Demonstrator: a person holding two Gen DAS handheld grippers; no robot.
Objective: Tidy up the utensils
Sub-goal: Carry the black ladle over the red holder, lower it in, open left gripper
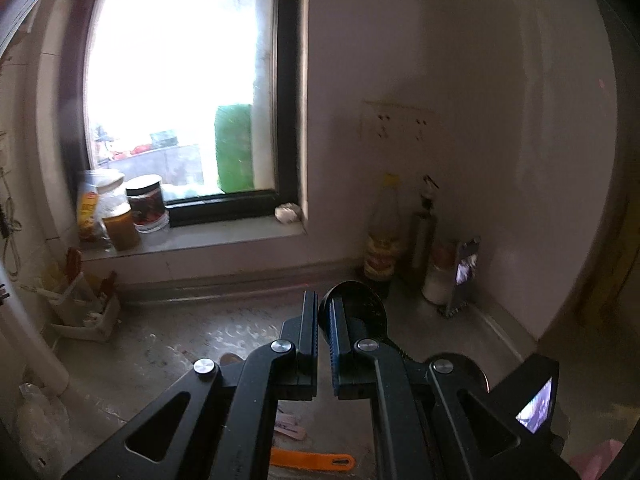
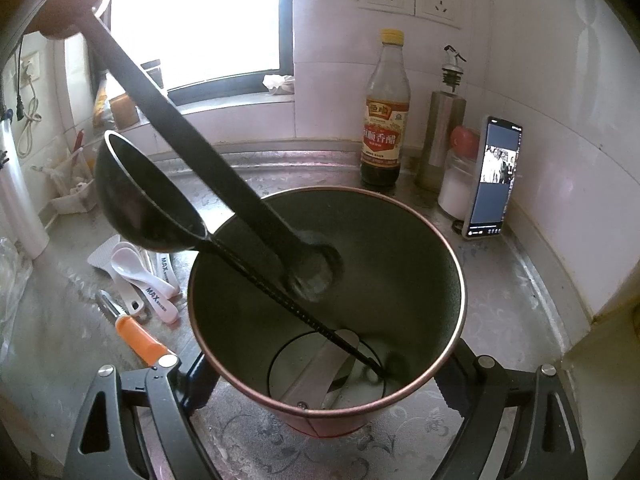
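Landmark: dark metal bucket (image 2: 400,280), copper-rimmed, upright on the steel surface (image 2: 520,304).

Right hand-held gripper (image 2: 324,376): jaws spread wide, one on each outer side of the bucket near its base, clamping it.

Left hand-held gripper (image 1: 323,320): jaws nearly together, pinched on the thin handle of a black spoon (image 1: 360,308); its round bowl shows just past the fingertips. In the right wrist view the same spoon (image 2: 312,268) slants down from the upper left, bowl inside the bucket's mouth, not resting on the bottom as far as the angle lets one judge.

Black ladle (image 2: 148,200): handle end down on the bucket floor, shaft leaning on the left rim, cup hanging outside the bucket to its left.

Inside the bucket, at the bottom: a flat steel utensil, too dim to identify.

Left of the bucket, on the surface: white spoons (image 2: 132,268), white rice paddle (image 2: 104,256), orange-handled peeler (image 2: 136,336).

Behind the bucket: vinegar bottle (image 2: 384,120), steel oil dispenser (image 2: 440,136). Behind and right: jar with a red cap (image 2: 456,184), phone (image 2: 494,176) propped against the wall tiles.
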